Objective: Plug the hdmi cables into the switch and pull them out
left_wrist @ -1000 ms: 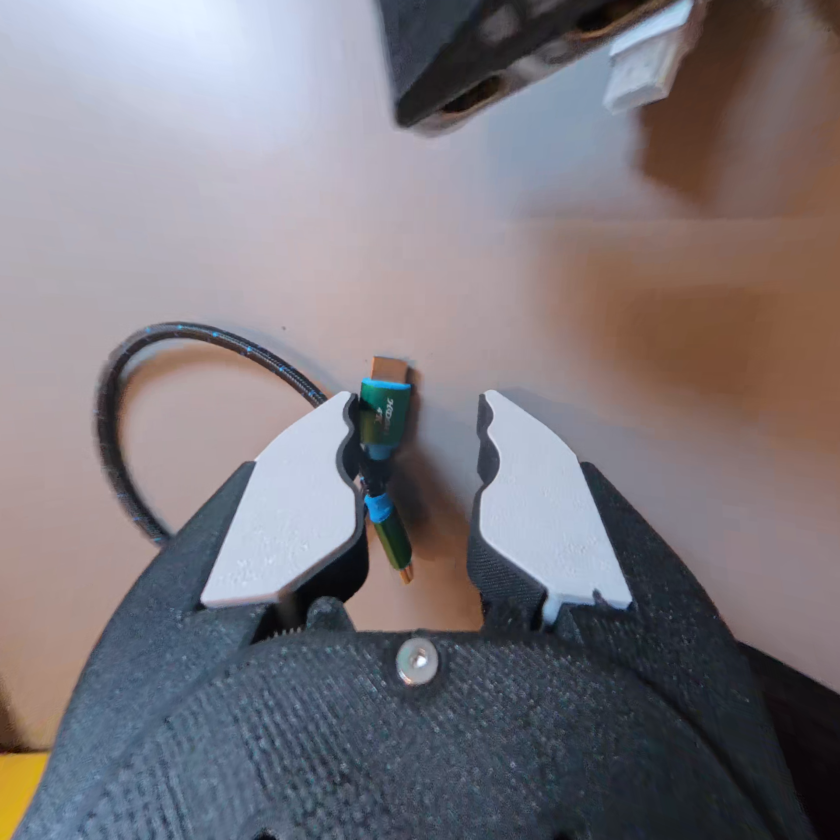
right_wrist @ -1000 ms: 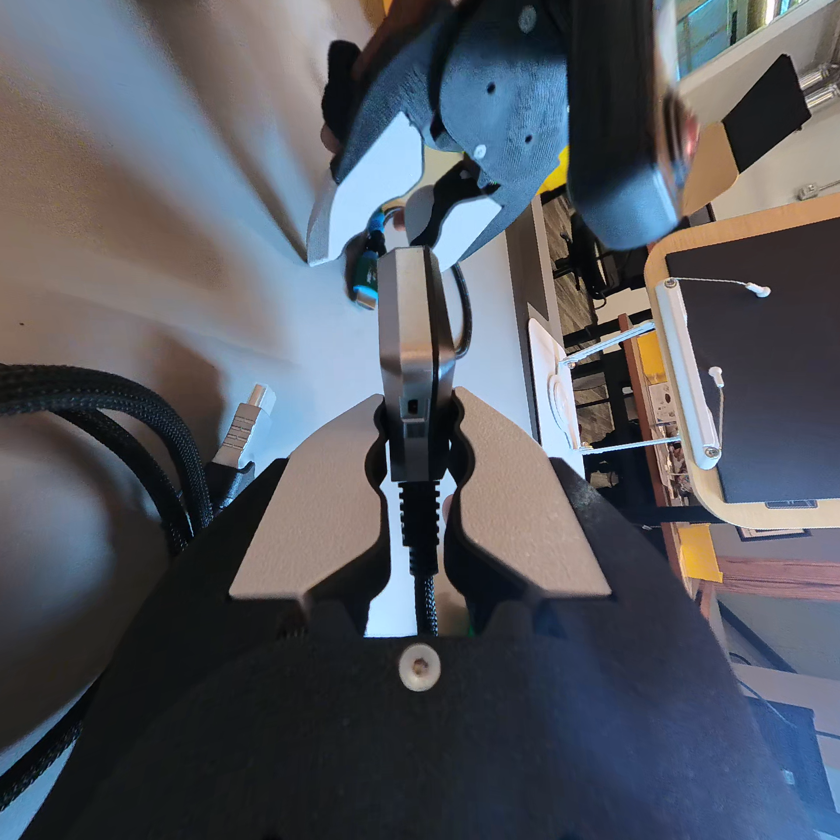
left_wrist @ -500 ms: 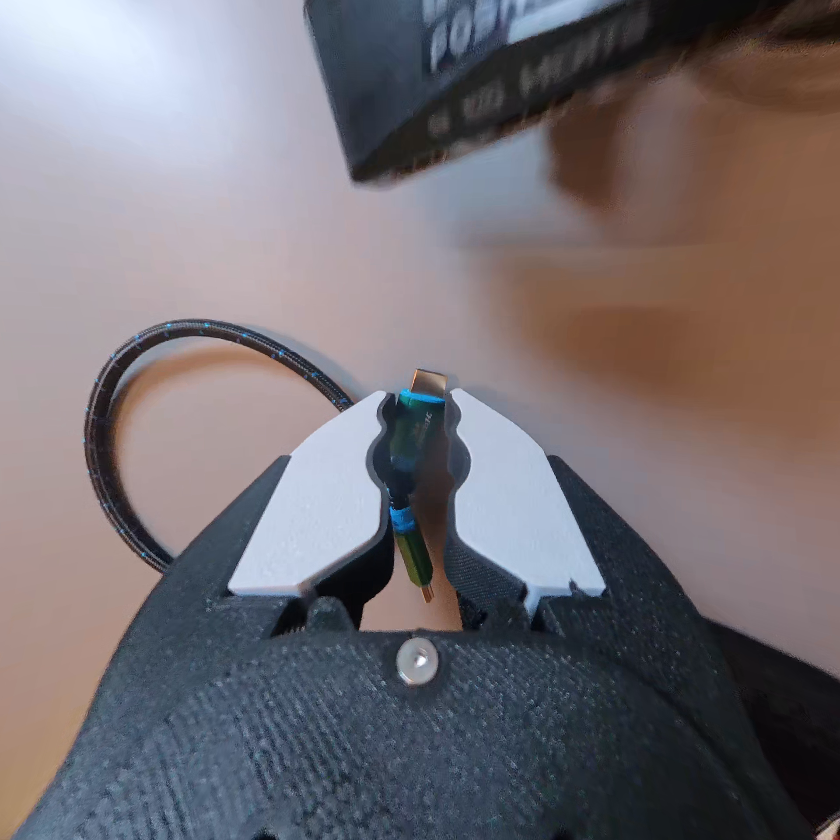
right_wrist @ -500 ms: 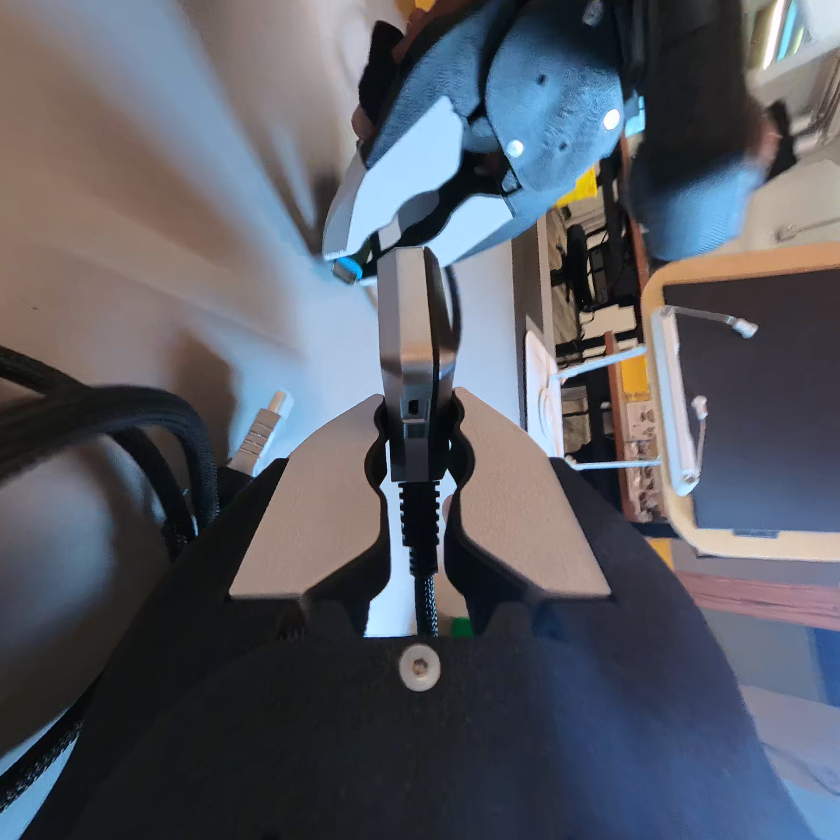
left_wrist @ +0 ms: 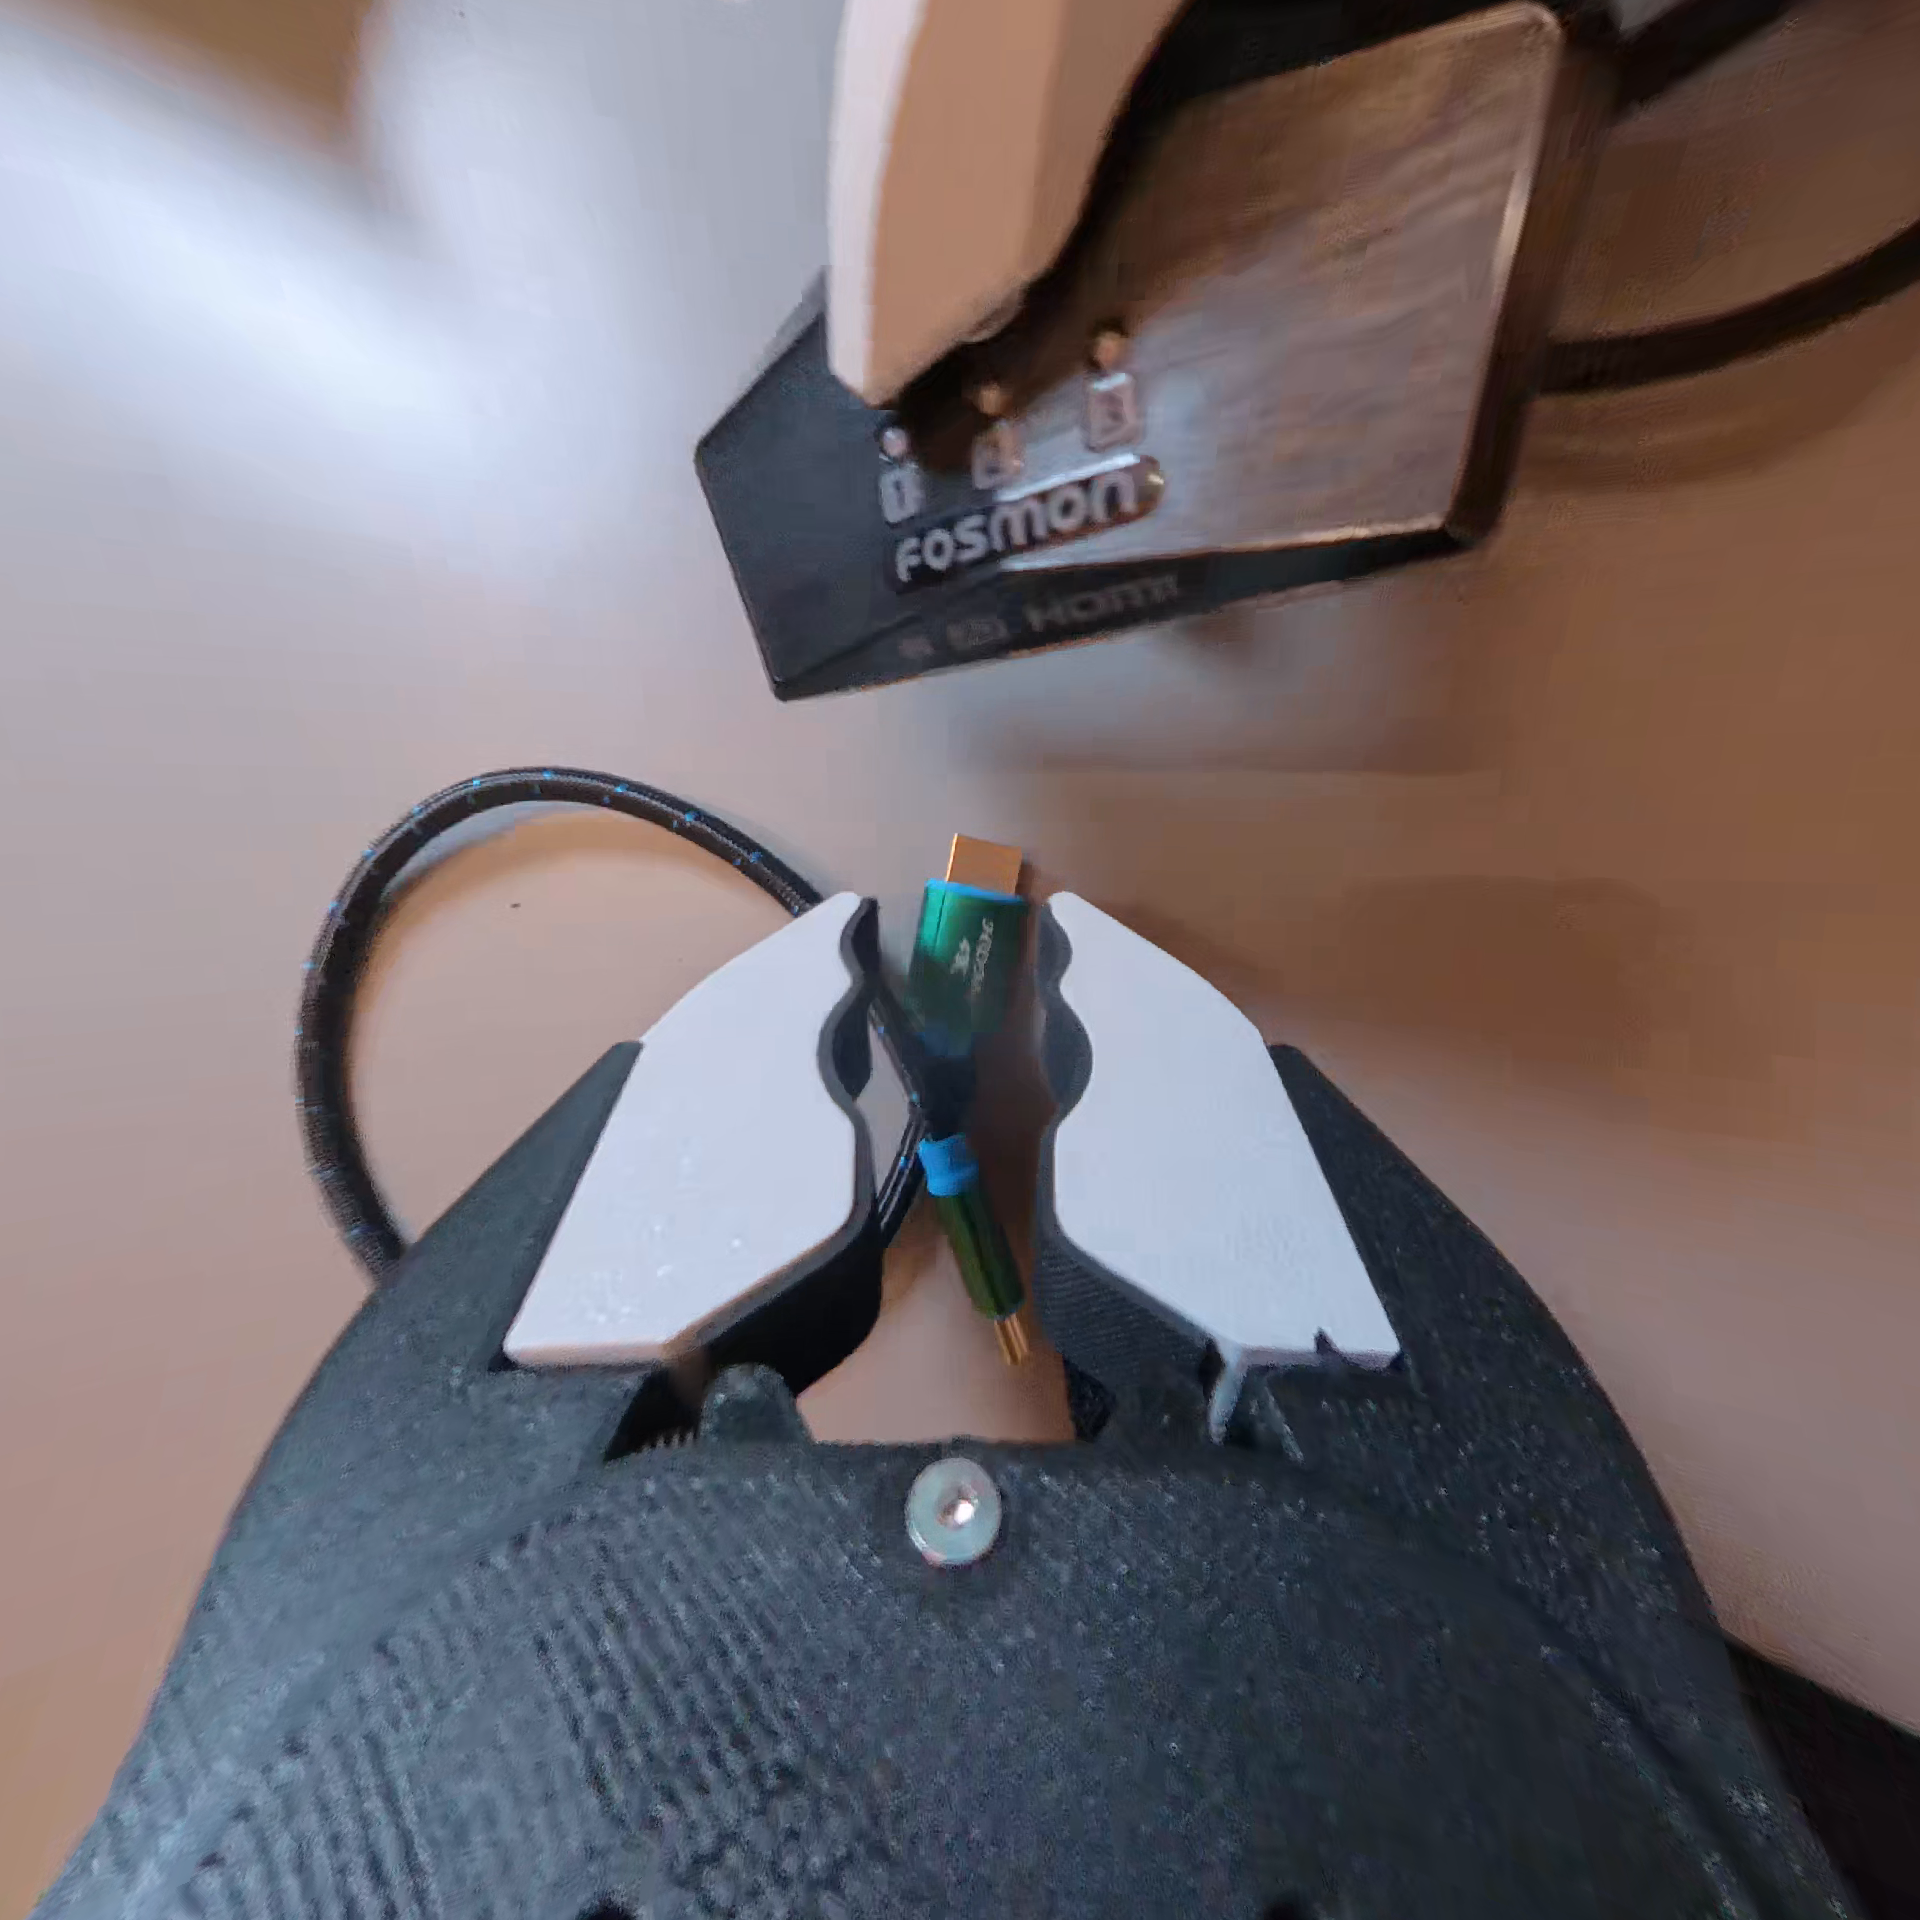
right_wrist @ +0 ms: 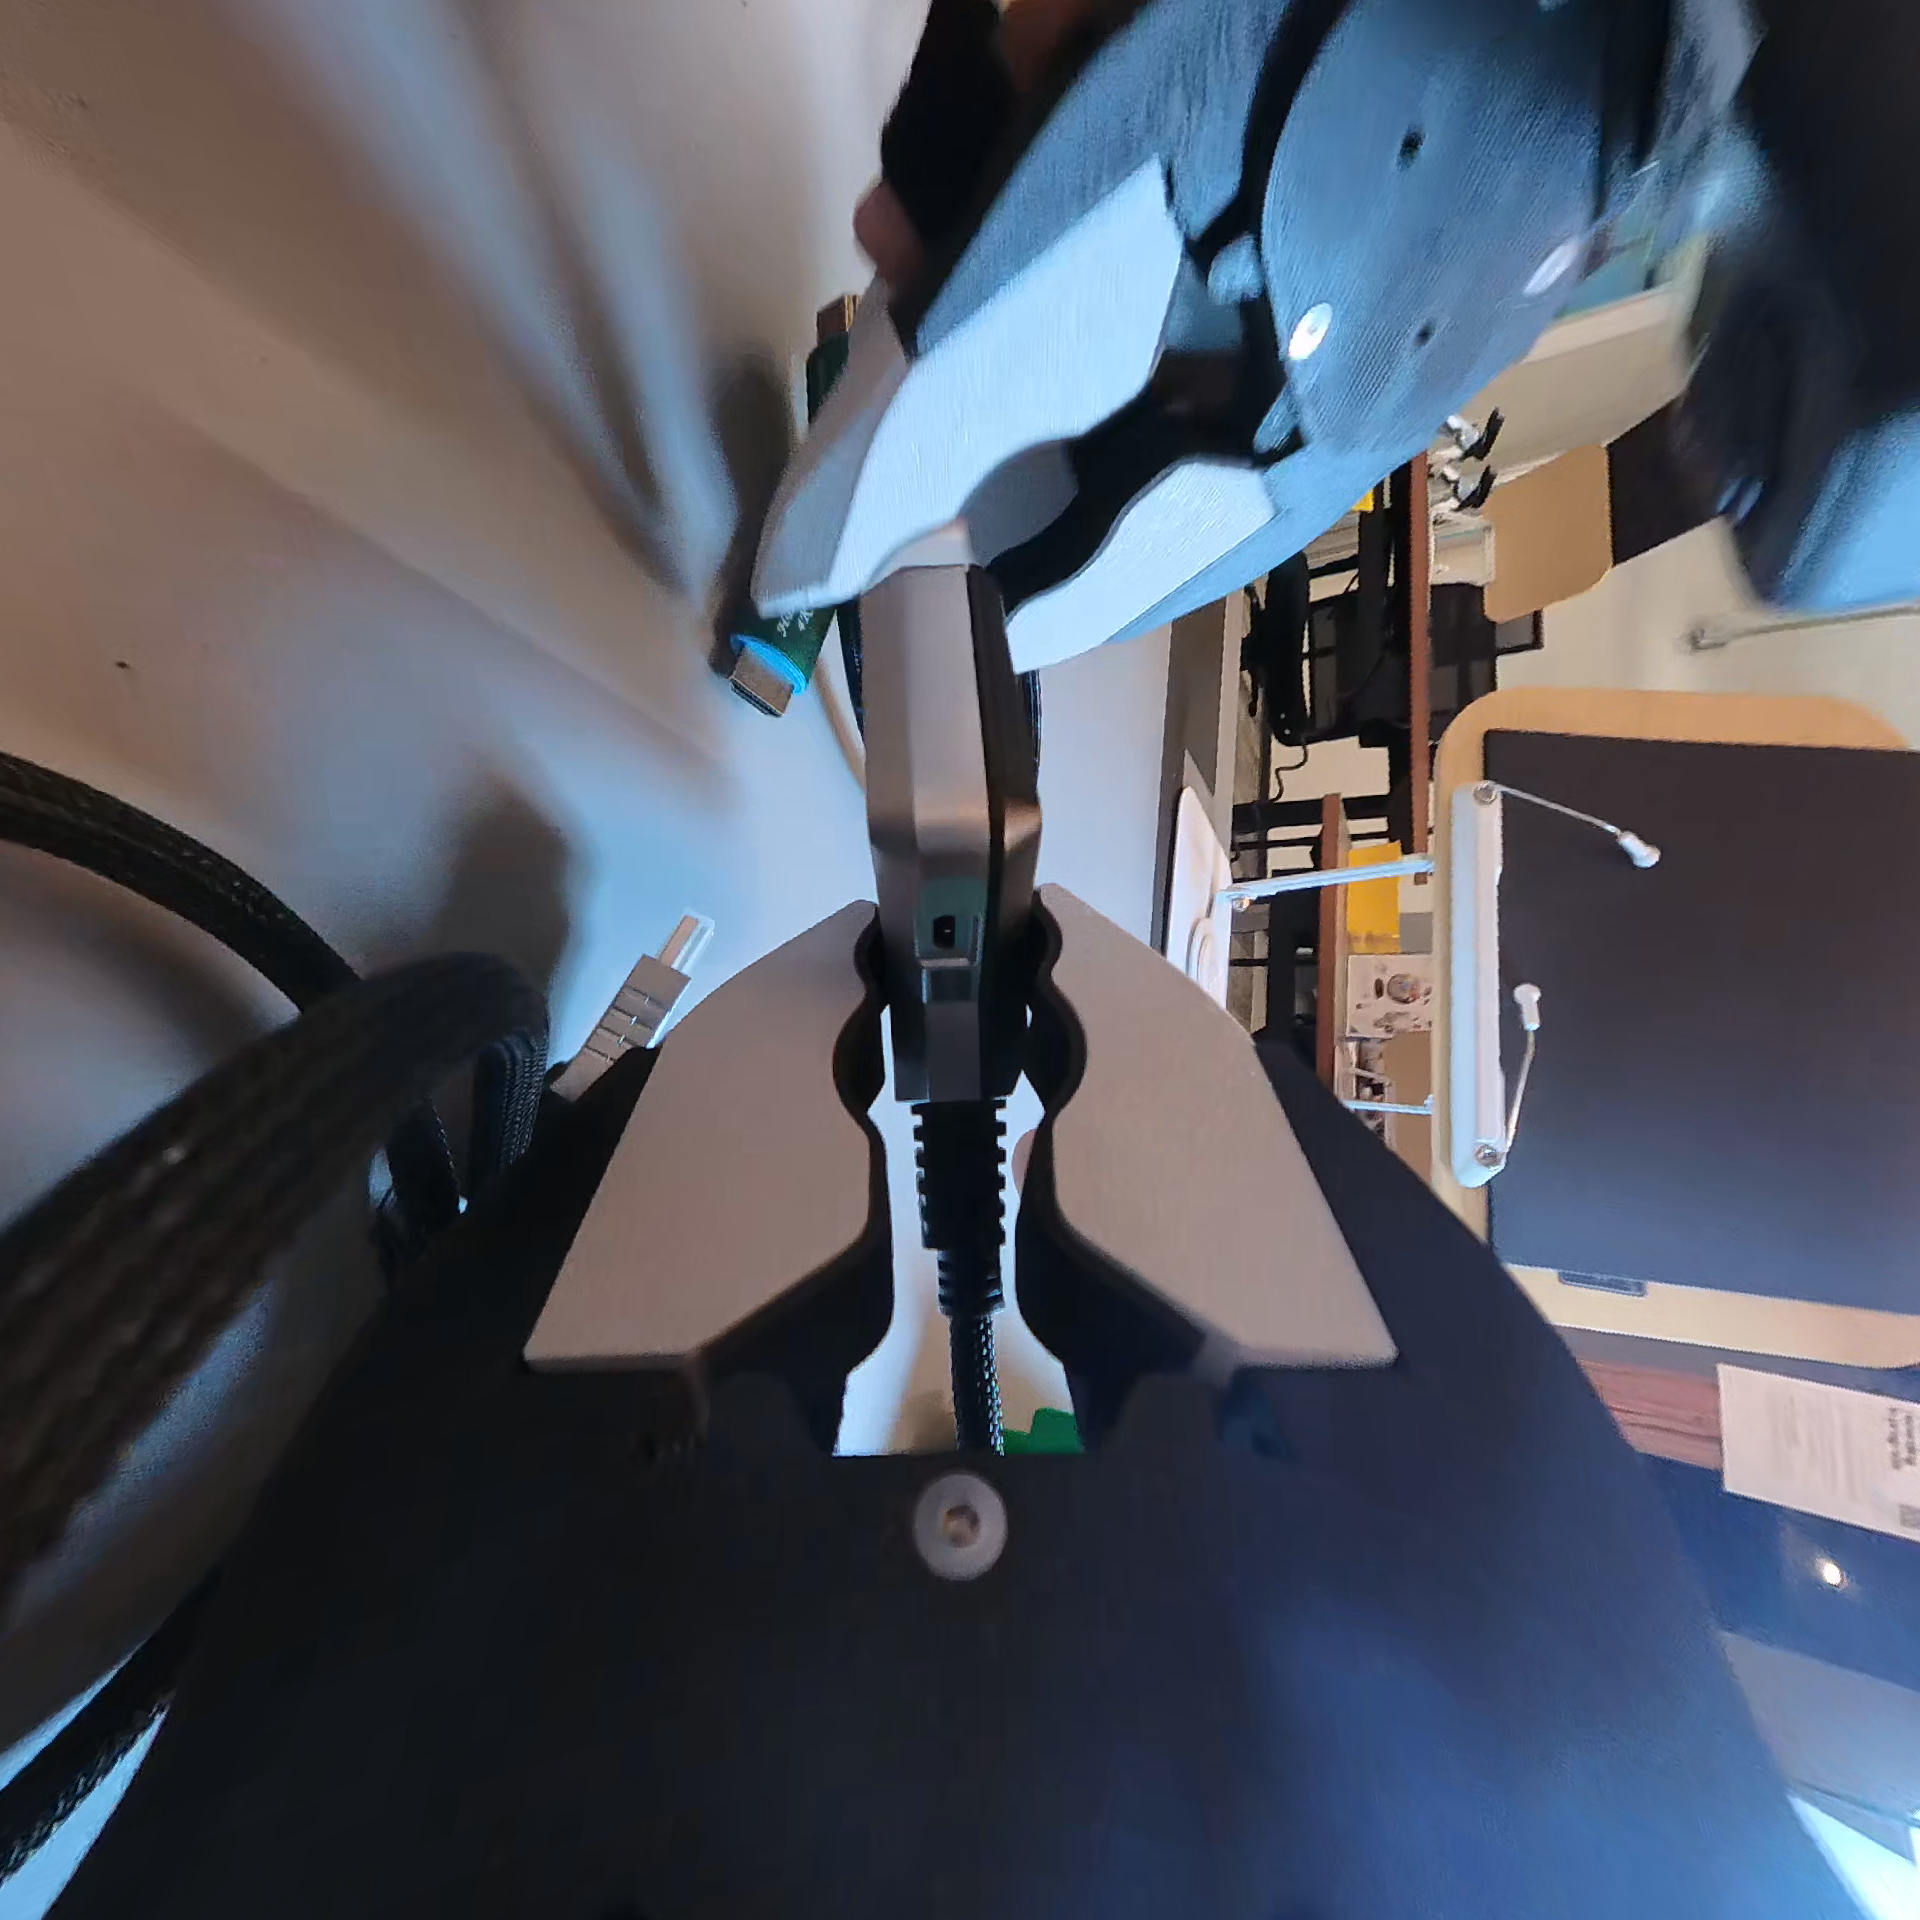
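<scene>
— Where's the HDMI switch?

— Off the worktop, pinched edge-on in the right claw, its own braided lead trailing back between the fingers.

— And the left claw?

— Narrowed around the green HDMI plug, gold tip forward; whether it truly bites, I can't tell. The black-and-blue braided cable loops away left.

— So, plugging in?

— I'd say the approach. Next, square that tip with a port and push straight.

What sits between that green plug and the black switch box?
Nothing visible: only bare table lies between the green plug, framed by the left gripper, and the switch. Its facing side shows no socket, though.
</scene>
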Available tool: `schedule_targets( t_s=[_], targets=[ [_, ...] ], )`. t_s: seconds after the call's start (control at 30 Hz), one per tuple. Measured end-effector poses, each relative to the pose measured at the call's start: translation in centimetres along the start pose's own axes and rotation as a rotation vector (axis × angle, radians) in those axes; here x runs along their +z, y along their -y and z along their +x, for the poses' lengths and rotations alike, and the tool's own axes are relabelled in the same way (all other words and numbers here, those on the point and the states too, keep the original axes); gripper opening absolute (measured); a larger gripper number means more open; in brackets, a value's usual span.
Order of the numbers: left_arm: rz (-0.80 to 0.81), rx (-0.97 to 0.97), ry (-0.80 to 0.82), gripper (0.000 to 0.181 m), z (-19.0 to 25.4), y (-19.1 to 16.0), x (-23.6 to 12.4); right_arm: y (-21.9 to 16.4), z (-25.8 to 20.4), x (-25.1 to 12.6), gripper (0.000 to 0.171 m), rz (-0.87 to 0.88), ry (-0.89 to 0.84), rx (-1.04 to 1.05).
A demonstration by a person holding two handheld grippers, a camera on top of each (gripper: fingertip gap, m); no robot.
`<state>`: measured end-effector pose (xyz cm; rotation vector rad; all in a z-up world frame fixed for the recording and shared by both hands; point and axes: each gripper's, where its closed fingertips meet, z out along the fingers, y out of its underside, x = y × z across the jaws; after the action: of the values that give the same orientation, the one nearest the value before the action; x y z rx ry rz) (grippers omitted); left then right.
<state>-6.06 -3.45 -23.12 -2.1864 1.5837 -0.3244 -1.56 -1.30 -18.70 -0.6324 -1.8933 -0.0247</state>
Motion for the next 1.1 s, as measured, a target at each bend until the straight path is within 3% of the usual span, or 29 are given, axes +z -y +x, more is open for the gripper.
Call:
schedule_targets(
  t_s=[0.17, 0.33, 0.47, 0.7, 1.1],
  targets=[
    [-0.189, 0.185, 0.055, 0.04, -0.1, -1.9, -0.8, -0.3, -0.4, 0.3, 0.023, -0.017, 0.02, 0.002],
    [-0.223, 0.42, 0.025, 0.038, 0.8, -1.8, -0.8, -0.5, -0.2, 0.0, 0.023, -0.014, 0.013, 0.017],
    [-0.248, 0.486, 0.005, 0.037, 0.9, -2.0, -1.2, -0.7, -0.2, 0.0, 0.023, -0.009, 0.016, 0.033],
    [-0.317, 0.487, -0.031, 0.041, -0.1, -3.5, -0.4, -0.8, -0.2, -0.1, 0.023, -0.01, 0.019, 0.039],
    [-0.387, 0.418, -0.171, 0.021, -0.1, -4.6, -0.3, -1.2, -0.2, -0.1, 0.023, -0.019, 0.026, 0.062]
  ],
)
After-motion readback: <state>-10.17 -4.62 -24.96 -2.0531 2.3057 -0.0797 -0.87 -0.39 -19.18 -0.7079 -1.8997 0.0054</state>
